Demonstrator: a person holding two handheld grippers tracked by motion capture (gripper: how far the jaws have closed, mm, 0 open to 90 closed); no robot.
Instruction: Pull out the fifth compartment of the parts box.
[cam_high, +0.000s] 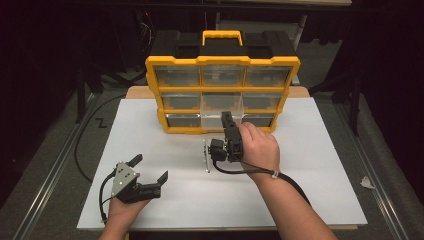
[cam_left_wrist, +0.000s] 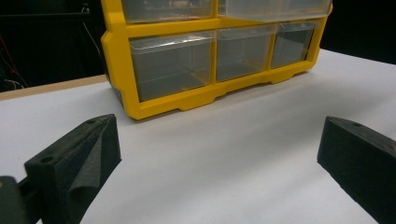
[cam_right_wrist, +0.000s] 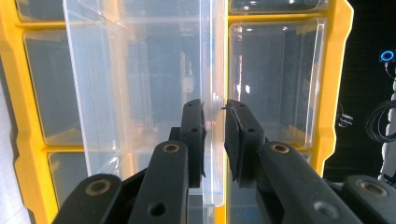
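Observation:
A yellow and black organiser (cam_high: 222, 62) with clear drawers stands at the back of the white table (cam_high: 310, 165). Its bottom middle clear drawer (cam_high: 214, 120) is drawn out a little. My right gripper (cam_high: 227, 120) is shut on a wall of that clear drawer (cam_right_wrist: 140, 93); in the right gripper view the right gripper (cam_right_wrist: 215, 108) pinches the thin plastic between both pads. My left gripper (cam_high: 150, 169) rests near the table's front left, open, with nothing between its jaws. The left gripper (cam_left_wrist: 219, 144) faces the organiser (cam_left_wrist: 187, 100) from a distance.
A small thin pale object (cam_high: 206, 156) lies on the table just left of the right hand. The organiser's carry handle (cam_high: 221, 36) points away. A crumpled scrap (cam_high: 367, 182) lies on the floor to the right of the table.

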